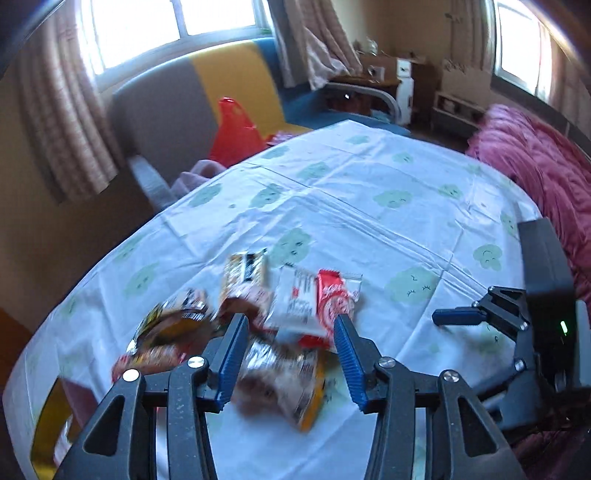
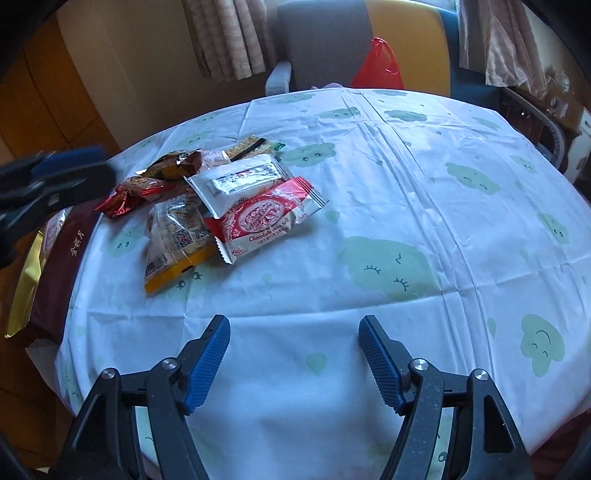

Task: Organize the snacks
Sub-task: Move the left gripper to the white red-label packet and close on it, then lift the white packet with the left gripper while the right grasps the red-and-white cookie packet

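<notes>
sunlit windows (image 1: 218, 14), beige curtains (image 1: 70, 122), grey-yellow-blue sofa (image 1: 207, 88), pink blanket (image 1: 532, 155), cloud-print tablecloth (image 2: 424, 206)

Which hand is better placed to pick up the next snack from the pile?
Left. The left hand-held gripper hangs right over the snack pile, jaws open with nothing held. The right hand-held gripper is open over bare tablecloth, well clear of the pile.
</notes>
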{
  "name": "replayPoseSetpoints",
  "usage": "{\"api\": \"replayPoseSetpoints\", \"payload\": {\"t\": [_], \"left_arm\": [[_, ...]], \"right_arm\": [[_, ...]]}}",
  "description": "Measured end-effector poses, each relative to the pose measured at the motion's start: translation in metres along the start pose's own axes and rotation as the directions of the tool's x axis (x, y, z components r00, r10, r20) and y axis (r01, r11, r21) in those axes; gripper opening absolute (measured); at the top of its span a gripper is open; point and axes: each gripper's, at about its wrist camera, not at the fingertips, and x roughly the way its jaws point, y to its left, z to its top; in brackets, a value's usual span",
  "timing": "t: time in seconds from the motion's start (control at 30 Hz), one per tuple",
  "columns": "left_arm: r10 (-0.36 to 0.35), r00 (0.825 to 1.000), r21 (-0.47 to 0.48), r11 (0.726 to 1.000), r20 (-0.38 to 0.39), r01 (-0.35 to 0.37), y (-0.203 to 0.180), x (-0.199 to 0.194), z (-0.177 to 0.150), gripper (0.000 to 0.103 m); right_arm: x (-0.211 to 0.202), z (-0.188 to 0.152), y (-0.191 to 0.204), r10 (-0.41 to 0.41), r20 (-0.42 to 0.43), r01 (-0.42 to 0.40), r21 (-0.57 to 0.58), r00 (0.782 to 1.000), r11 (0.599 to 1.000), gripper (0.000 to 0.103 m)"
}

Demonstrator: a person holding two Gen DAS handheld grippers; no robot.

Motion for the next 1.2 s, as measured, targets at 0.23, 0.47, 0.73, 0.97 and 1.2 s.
{"api": "replayPoseSetpoints", "payload": {"t": [0.23, 0.47, 0.73, 0.97, 1.2], "left_arm": [[-0.011, 0.992, 0.143, 0.989, -0.125, 0.029, -0.014, 0.062, 0.029, 0.049], [-0.084, 0.968, 0.079, 0.991, -0.236, 0.105, 0.014, 0.103, 0.018, 0.047], [-0.086, 0.963, 0.054, 0.993, -0.255, 0.103, 0.022, 0.123, 0.02, 0.043], [-0.068, 0.975, 0.024, 0.997, -0.212, 0.075, 0.012, 0.117, 0.017, 0.033], [-0.091, 0.995, -0.142, 0.986, -0.044, 0.083, 0.025, 0.065, 0.008, 0.033]], "right_arm": [[-0.001, -0.004, 0.003, 0.026, 0.009, -0.025, -0.045, 1.0, 0.999, 0.083], [0.0, -0.007, 0.0, 0.065, 0.017, -0.064, -0.068, 0.998, 0.996, 0.086], [0.004, -0.006, 0.003, 0.08, 0.022, -0.078, -0.082, 0.997, 0.994, 0.095], [0.003, -0.006, 0.001, 0.086, 0.025, -0.084, -0.079, 0.996, 0.993, 0.094], [0.003, -0.008, 0.003, 0.074, 0.029, -0.071, -0.09, 0.997, 0.993, 0.094]]}}
